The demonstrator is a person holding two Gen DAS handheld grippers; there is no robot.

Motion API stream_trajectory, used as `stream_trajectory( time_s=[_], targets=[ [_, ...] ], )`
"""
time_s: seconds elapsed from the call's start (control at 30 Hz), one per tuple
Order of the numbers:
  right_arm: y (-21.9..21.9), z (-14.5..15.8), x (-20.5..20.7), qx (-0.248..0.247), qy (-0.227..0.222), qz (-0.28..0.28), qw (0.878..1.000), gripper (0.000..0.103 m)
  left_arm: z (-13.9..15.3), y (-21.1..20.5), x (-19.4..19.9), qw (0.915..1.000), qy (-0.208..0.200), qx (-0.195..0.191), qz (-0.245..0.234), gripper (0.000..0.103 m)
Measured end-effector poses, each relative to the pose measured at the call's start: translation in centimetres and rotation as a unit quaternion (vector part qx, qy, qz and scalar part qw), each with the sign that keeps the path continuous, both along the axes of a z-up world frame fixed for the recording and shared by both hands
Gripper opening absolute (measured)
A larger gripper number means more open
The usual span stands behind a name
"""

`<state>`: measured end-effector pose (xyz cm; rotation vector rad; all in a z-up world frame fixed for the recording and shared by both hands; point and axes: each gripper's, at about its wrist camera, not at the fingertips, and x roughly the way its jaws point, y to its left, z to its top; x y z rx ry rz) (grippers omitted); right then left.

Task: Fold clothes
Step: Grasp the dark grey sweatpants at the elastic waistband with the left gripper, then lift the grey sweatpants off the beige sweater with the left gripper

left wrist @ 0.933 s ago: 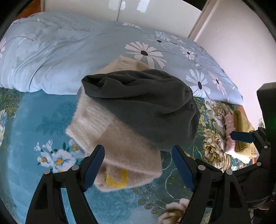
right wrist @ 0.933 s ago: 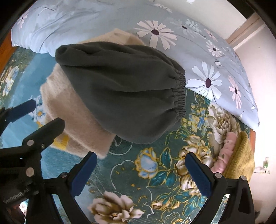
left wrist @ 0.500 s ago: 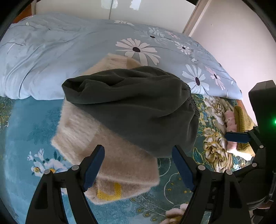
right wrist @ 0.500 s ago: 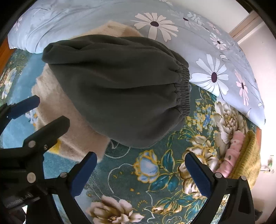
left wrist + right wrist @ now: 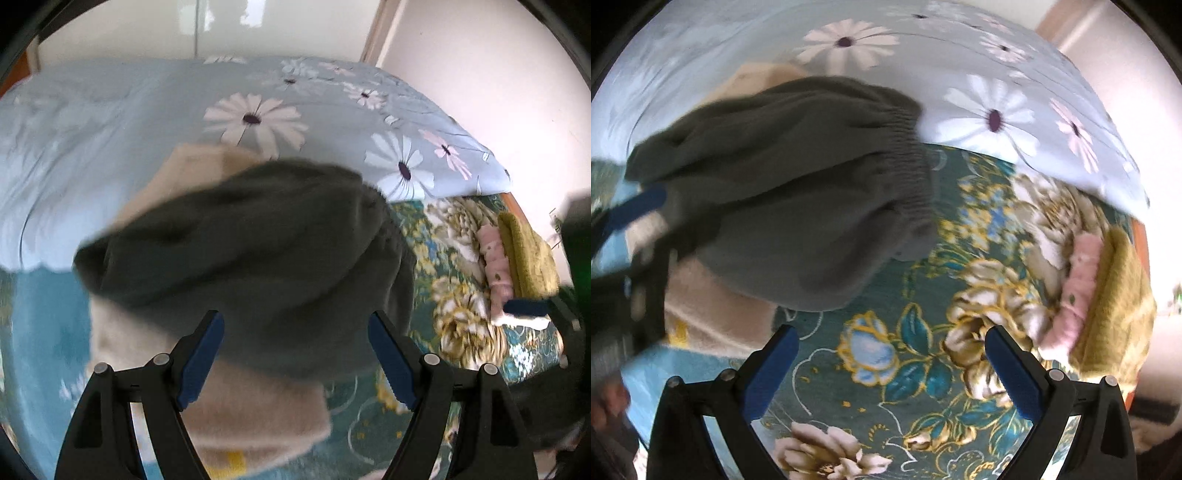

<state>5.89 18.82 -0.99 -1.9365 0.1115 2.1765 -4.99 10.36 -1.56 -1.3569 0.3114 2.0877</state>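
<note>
A folded dark grey garment (image 5: pixel 251 251) with an elastic hem (image 5: pixel 908 158) lies on top of a folded beige fuzzy sweater (image 5: pixel 236 417) on the floral bedsheet (image 5: pixel 916 354). My left gripper (image 5: pixel 297 354) is open, its blue pads hovering over the near edge of the grey garment. My right gripper (image 5: pixel 892 369) is open above bare bedsheet, to the right of the pile. The left gripper (image 5: pixel 631 229) shows blurred at the left of the right wrist view. Both views are motion-blurred.
A light blue daisy-print duvet (image 5: pixel 110 122) lies bunched behind the pile. Folded pink (image 5: pixel 1075 280) and mustard yellow (image 5: pixel 1119 302) clothes are stacked at the bed's right edge. A pale wall (image 5: pixel 480 66) stands beyond.
Both grippers have moved forward and lower toward the pile, so the grey garment looms larger. Both stay open and hold nothing.
</note>
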Motion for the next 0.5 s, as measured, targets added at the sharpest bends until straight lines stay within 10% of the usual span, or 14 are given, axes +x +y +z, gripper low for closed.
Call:
stream_trajectory(
  time_s=[0.27, 0.5],
  targets=[
    [2.6, 2.0, 5.1, 0.018, 0.001, -0.054, 0.998, 0.102, -0.2, 7.8, -4.4, 0.9927, 0.047, -0.06, -0.094, 0.078],
    [4.0, 4.7, 10.4, 0.026, 0.003, -0.093, 0.995, 0.102, -2.2, 9.8, -4.8, 0.985, 0.022, -0.11, -0.131, 0.014]
  ],
)
